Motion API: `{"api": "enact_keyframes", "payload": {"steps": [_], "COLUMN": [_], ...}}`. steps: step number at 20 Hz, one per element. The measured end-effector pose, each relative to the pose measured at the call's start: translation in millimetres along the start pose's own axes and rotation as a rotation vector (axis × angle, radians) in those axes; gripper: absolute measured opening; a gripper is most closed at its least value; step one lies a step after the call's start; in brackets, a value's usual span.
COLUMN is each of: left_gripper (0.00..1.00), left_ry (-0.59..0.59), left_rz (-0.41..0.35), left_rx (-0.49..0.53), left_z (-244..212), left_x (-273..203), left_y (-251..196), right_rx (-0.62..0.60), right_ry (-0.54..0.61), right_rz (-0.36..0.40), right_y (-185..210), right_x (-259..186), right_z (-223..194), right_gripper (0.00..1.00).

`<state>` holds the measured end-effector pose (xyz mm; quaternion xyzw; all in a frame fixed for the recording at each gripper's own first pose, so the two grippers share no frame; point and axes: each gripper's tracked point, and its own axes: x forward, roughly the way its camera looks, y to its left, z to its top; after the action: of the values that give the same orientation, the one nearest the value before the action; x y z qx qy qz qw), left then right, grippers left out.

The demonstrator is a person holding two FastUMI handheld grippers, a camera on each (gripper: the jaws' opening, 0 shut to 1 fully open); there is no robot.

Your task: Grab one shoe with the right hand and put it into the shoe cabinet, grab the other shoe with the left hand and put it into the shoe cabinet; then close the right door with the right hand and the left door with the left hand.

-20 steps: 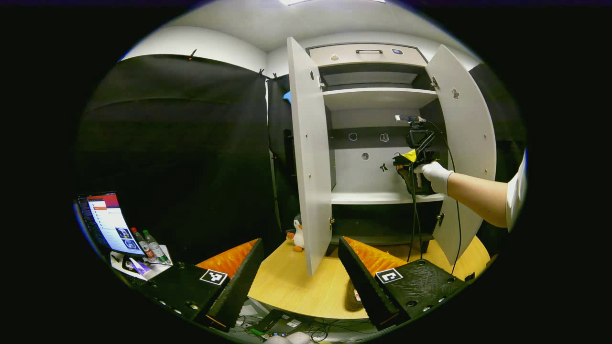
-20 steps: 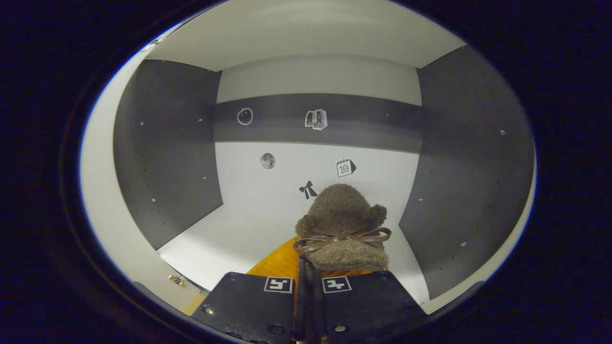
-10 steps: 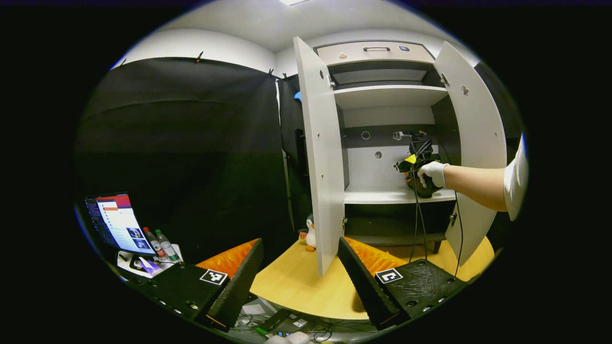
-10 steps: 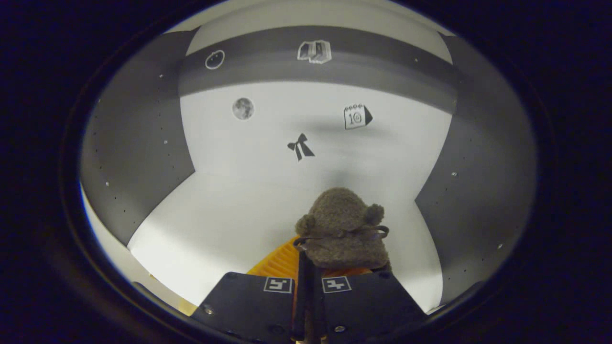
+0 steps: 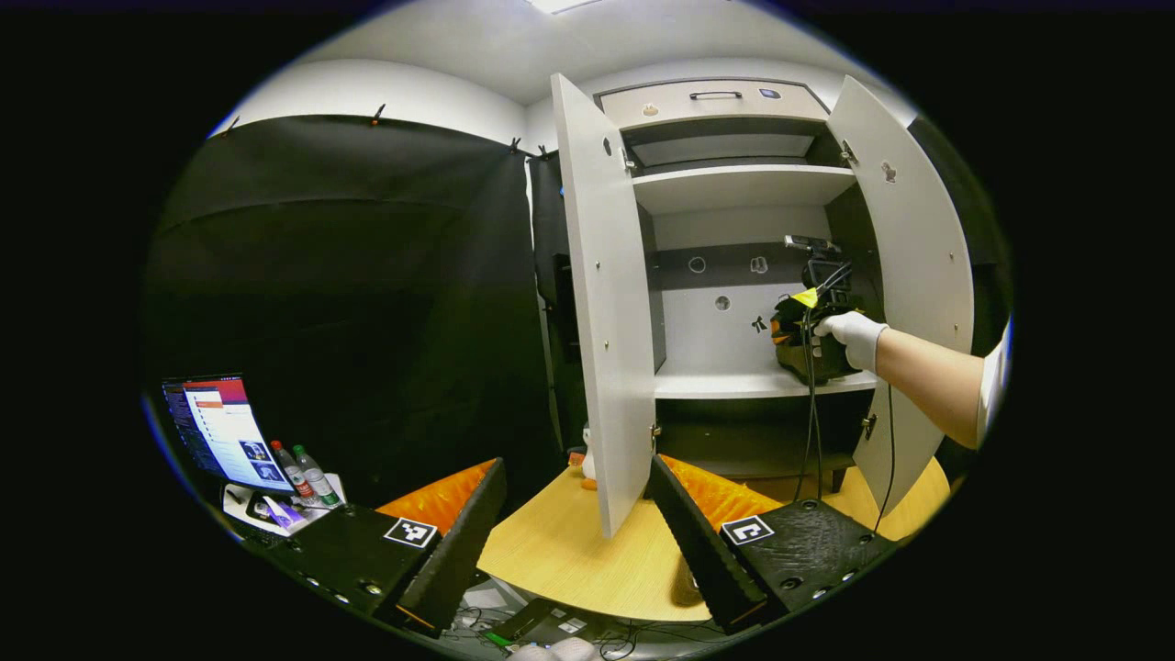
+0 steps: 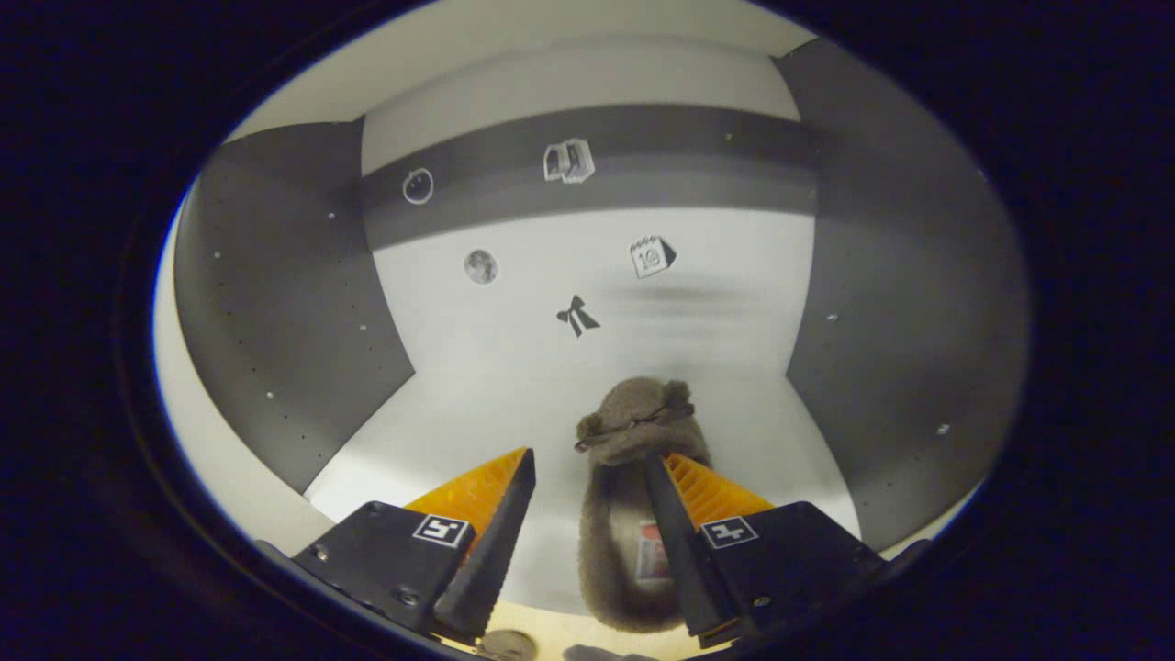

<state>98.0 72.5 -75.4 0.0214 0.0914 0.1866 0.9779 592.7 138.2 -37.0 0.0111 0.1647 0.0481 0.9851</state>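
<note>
Right hand-held gripper [image 6: 580, 496] spread apart over the shoe [image 6: 633, 487] on the cabinet shelf; left hand-held gripper [image 5: 578, 514] spread too, holding nothing.

From my right gripper view, the fuzzy brown shoe lies on the pale shelf [image 6: 441, 431] between the parted fingers, toe and bow toward the back wall; I cannot tell whether the right finger touches it. A small tag inside the shoe is too blurred to read, as is the calendar sticker [image 6: 653, 256]. In my left gripper view, the shoe cabinet [image 5: 744, 184] stands with the left door [image 5: 597, 303] and right door [image 5: 918, 275] both open, a gloved hand [image 5: 854, 335] at the middle shelf. The wooden surface [image 5: 569, 551] lies below; a laptop [image 5: 220, 431] screen and bottles [image 5: 303, 470] are illegible.
</note>
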Motion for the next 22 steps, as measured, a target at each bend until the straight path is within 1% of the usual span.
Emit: {"api": "enact_keyframes", "payload": {"steps": [1,2,4,7,9,10,11,12,13,14,15,16,17,18,20,21,22], "left_gripper": [1.0,0.96,0.96,0.96,0.96,1.0,0.96,1.0,0.96,0.96,1.0,0.96,0.96,1.0,1.0,1.0,0.97], "left_ry": [-0.003,-0.006,-0.018,-0.033,-0.041,-0.044,-0.044,-0.054,-0.059,-0.054,-0.051,-0.05,-0.048,-0.044,-0.028,-0.016,-0.001], "left_rz": [-0.01,-0.018,-0.055,-0.134,-0.178,-0.197,-0.218,-0.238,-0.258,-0.281,-0.303,-0.324,-0.348,-0.373,-0.418,-0.441,-0.468], "left_rx": [0.008,0.015,0.007,-0.016,-0.018,-0.017,-0.018,-0.018,-0.016,-0.01,-0.004,-0.002,-0.003,-0.001,0.006,0.006,-0.001], "left_z": [0.4,0.8,1.6,2.8,2.7,0.9,-1.1,-0.9,-0.9,-4.9,-8.0,-11.0,-13.3,-19.1,-32.1,-39.8,-46.8], "left_x": [2.7,5.8,10.9,20.1,26.2,30.0,33.1,35.3,37.9,41.6,43.2,43.9,44.2,45.2,45.5,44.1,41.9], "left_y": [1.1,3.5,4.7,8.4,11.5,14.7,16.0,16.8,16.5,15.0,12.9,11.5,7.3,2.3,-10.4,-18.0,-26.7], "right_rx": [-0.021,-0.032,-0.031,-0.008,0.006,0.013,0.016,0.011,0.005,-0.005,-0.009,-0.009,-0.003,0.006,0.008,0.001,-0.008], "right_ry": [-0.067,-0.121,-0.199,-0.275,-0.317,-0.332,-0.347,-0.355,-0.364,-0.367,-0.373,-0.375,-0.373,-0.373,-0.36,-0.343,-0.323], "right_rz": [-0.005,0.0,0.012,0.022,0.021,0.008,0.002,-0.004,-0.023,-0.046,-0.062,-0.08,-0.094,-0.104,-0.13,-0.158,-0.185], "right_y": [-0.8,3.0,8.9,14.5,13.8,11.1,10.6,10.3,7.2,2.1,-2.1,-4.9,-9.9,-13.1,-23.2,-31.2,-39.6], "right_x": [-19.6,-37.6,-81.6,-149.3,-193.2,-214.7,-234.6,-252.1,-268.7,-285.3,-301.3,-317.4,-332.7,-349.7,-377.7,-389.0,-399.2], "right_z": [11.1,17.7,29.8,37.0,32.9,26.3,19.0,8.5,-3.4,-17.8,-32.2,-47.7,-62.8,-78.9,-108.1,-122.3,-136.2], "right_gripper": [0.78,0.81,1.0,1.0,1.0,1.0,1.0,1.0,1.0,1.0,1.0,1.0,1.0,1.0,1.0,1.0,1.0]}}
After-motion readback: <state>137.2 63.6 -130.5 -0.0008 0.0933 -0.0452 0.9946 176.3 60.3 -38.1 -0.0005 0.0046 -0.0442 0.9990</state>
